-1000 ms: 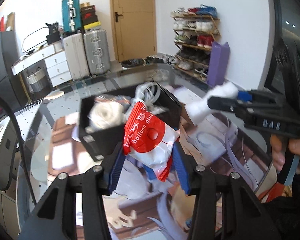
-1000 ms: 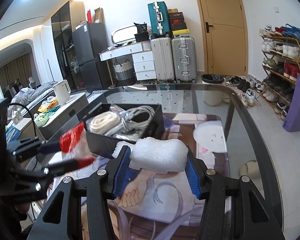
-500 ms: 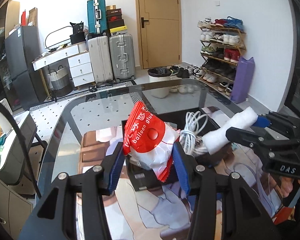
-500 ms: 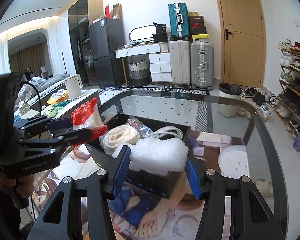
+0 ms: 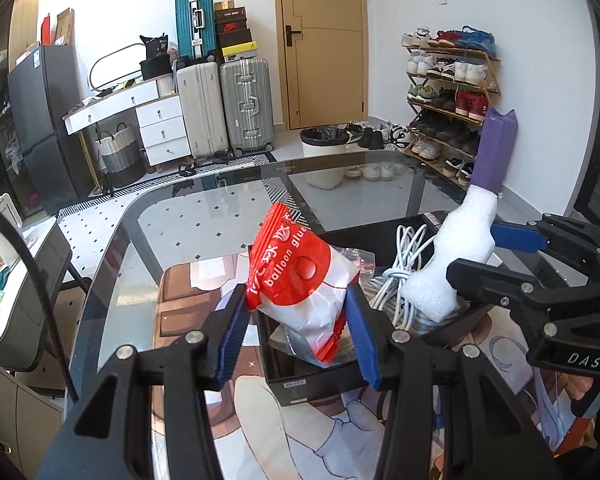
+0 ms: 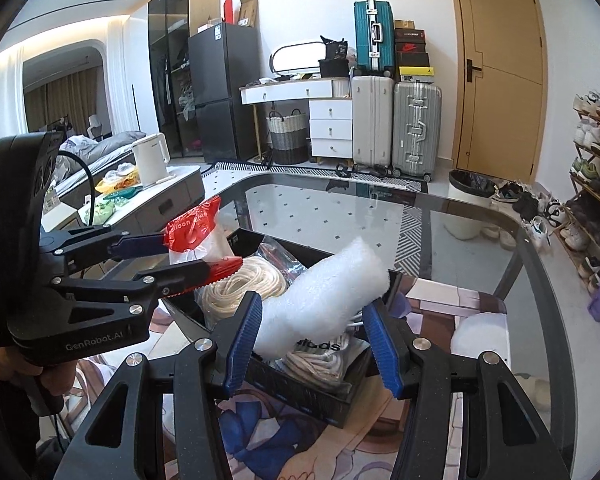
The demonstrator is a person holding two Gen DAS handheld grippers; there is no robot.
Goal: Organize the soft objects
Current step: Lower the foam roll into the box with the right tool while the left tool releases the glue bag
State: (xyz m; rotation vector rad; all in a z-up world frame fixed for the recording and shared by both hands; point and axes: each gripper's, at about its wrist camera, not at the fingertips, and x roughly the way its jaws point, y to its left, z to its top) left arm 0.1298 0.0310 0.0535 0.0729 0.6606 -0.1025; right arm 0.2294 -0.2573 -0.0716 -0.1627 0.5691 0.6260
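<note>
Both grippers are pinching loads over the black box (image 5: 320,384): left gripper (image 5: 298,320) balloon glue packet (image 5: 300,280), right gripper (image 6: 314,328) foam piece (image 6: 324,300) slanting toward one o'clock.

Two silver suitcases (image 6: 396,124) stand by a yellow door (image 6: 496,64). Shoes fill a rack (image 5: 452,92). A white kettle (image 6: 151,159) sits left.

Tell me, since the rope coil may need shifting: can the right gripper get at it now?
Probably not: the right gripper is shut on the white foam piece, which hangs over the rope coil in the black box.
</note>
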